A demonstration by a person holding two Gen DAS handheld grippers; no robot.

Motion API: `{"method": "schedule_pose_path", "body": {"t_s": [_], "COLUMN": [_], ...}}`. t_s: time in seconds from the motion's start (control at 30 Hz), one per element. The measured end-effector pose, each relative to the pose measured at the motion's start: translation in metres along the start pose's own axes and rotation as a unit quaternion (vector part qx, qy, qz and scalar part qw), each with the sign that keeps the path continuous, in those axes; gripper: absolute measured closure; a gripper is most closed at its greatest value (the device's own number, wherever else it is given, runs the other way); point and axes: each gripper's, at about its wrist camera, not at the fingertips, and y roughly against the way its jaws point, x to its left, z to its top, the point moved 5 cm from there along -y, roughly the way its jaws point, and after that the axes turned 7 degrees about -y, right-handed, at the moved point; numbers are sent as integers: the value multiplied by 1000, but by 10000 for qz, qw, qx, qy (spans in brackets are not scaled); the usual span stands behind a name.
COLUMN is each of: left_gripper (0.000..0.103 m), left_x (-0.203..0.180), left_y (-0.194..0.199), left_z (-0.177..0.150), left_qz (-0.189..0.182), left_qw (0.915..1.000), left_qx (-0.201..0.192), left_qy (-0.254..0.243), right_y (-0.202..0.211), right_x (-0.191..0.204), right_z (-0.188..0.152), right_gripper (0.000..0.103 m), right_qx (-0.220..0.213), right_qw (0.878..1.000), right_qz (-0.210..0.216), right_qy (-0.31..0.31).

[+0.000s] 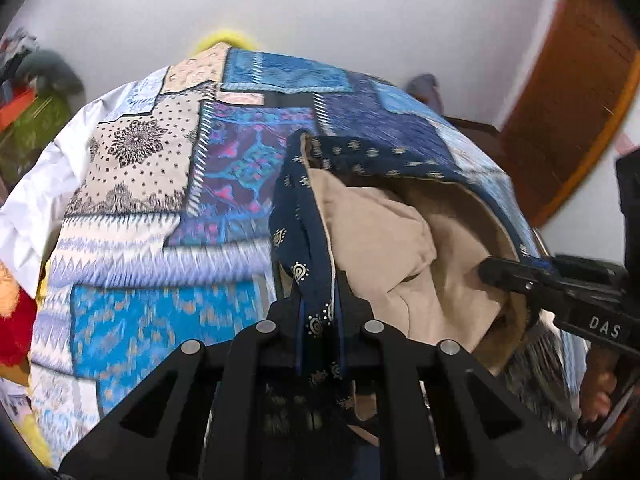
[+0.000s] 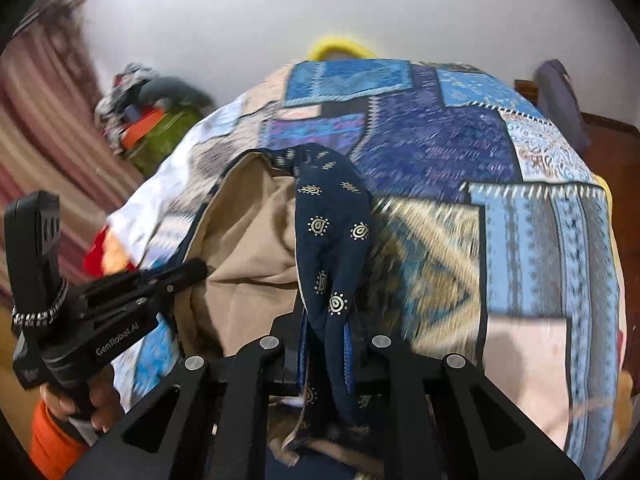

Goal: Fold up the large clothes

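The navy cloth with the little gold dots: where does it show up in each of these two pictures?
Left wrist view: the navy cloth hangs at centre, pinched in the left gripper; tan lining to its right.
Right wrist view: the navy cloth is at centre, pinched in the right gripper; tan lining to its left.
Shared landmark: the blue patchwork bedspread behind it.

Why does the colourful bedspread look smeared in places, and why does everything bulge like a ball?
Left wrist view: the patchwork bedspread streaks from motion, while the navy garment pinched in the left tool stays sharp. Right wrist view: the same smear, worst on the right; the fisheye lens bows both pictures and darkens their corners.
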Motion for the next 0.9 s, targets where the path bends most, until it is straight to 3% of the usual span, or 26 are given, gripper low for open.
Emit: {"method": "schedule_pose_path", "body": {"t_s": [0.27,0.37,0.5,0.57,0.6,0.63,0.67,0.8,0.87,0.9], "left_gripper": [91,89,85,84,84,82,82,74,50,44], "left_x": [-19,-19,-18,-17,-17,-16,-16,-13,-10,-7], "left_y": [15,8,-8,-7,-6,-6,-5,2,7,12], "left_z": [-97,-134,-170,-174,-175,-177,-178,-177,-172,-167], "left_qz": [-234,-110,141,202,222,264,275,216,123,46], "left_qw": [9960,9933,9900,9918,9924,9928,9930,9932,9930,9935], "left_qx": [814,1103,1345,1199,1147,1119,1110,1131,1169,1128], "left_qy": [-288,-341,-391,-399,-396,-347,-297,-162,-153,-121], "right_y": [29,30,28,30,31,33,36,45,56,59], "right_x": [3,-5,-13,-15,-16,-18,-19,-23,-21,-17], "right_z": [-113,-149,-169,-171,-171,-172,-173,-175,-168,-165], "right_gripper": [91,91,88,73,56,31,21,17,17,17], "right_qx": [482,628,718,618,583,478,352,515,443,395], "right_qw": [9966,9922,9843,9763,9724,9647,9595,9649,9727,9752], "right_qz": [-519,-918,-1303,-1673,-1841,-2157,-2319,-2052,-1763,-1668], "right_qy": [424,560,950,1225,1311,1432,1561,1555,1442,1397]}}
